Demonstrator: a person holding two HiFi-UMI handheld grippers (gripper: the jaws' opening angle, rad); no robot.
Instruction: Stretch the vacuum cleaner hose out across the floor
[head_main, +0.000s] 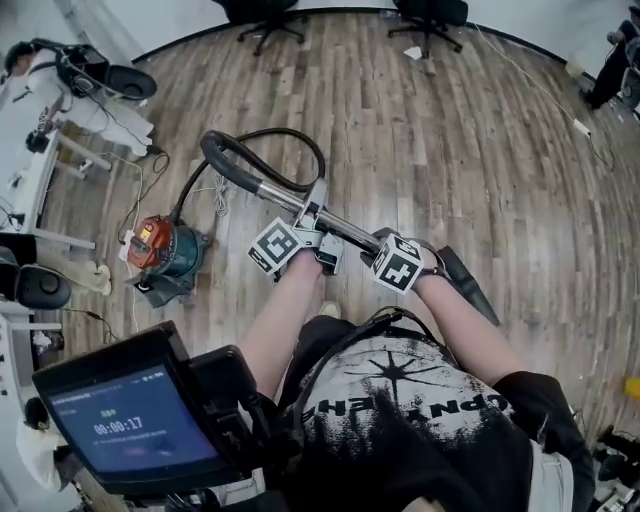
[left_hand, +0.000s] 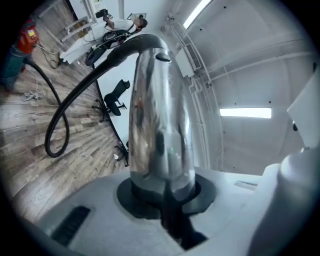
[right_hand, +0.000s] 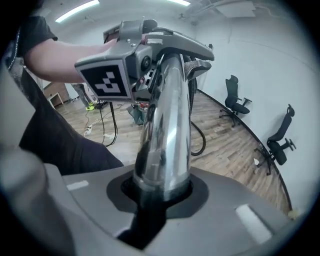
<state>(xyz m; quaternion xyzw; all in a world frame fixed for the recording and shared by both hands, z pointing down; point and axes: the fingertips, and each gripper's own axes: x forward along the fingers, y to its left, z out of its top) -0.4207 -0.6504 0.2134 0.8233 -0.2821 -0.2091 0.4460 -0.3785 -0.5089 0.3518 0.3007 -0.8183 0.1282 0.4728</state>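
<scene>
A red and teal vacuum cleaner stands on the wooden floor at the left. Its black hose loops from it up to a curved handle. From there a chrome tube slants down to a black floor nozzle. My left gripper is shut on the tube's middle and my right gripper is shut on it lower down, near the nozzle. Both hold the tube off the floor. The left gripper view looks along the tube to the hose. In the right gripper view the tube runs up to the left gripper's marker cube.
White desks with headsets and loose cables line the left side. Two black office chairs stand at the far wall. A white cable runs along the right. A dark device with a lit screen hangs at my lower left.
</scene>
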